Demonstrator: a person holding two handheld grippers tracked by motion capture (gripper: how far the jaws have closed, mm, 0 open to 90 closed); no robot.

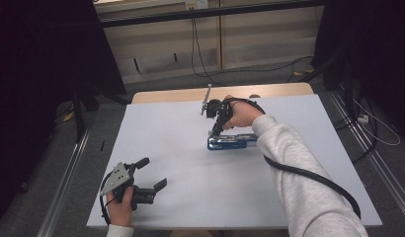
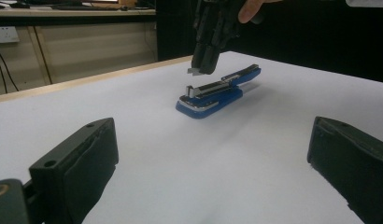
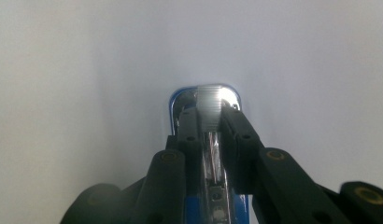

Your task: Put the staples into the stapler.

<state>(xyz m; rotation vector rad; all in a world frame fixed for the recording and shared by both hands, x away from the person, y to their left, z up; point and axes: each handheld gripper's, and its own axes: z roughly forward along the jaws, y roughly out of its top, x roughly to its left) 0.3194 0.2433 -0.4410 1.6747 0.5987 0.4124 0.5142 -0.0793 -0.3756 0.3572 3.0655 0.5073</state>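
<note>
**Right hand-held gripper over the stapler's nose; left idle**

Landmark: the blue-and-chrome stapler (image 1: pixel 232 142), lying flat on the white tabletop (image 1: pixel 190 197), roughly at its middle and a little toward the far edge.

- Your right hand-held gripper (image 1: pixel 214 131) hangs nose-down over the stapler's left end. Its jaws are narrow, nearly together. The left gripper view has the tips (image 2: pixel 199 70) just above the stapler (image 2: pixel 217 91), with a small silvery piece at the tip. You cannot tell whether that piece is pinched or merely part of the jaw.
- Your left hand-held gripper (image 1: pixel 153 185) rests well apart from the stapler, toward the near left corner, jaws spread wide, holding nothing.

Risks, as judged from here:
- The stapler is unbraced. A downward push off its centre line could skid or pivot it on the smooth tabletop.
- Jaws this narrow could slip off the ribbed chrome nose and snag the staple channel.
- The trailing cable (image 1: pixel 309 175) runs along your right sleeve; it could drag across the stapler's rear end if you swing.

View differences:
- The right gripper view looks straight down the jaws onto the ribbed metal nose (image 3: pixel 210 105) and the open channel, but hides the height gap.
- The left gripper view gives that gap side-on.
- The high view places both hands.
</note>
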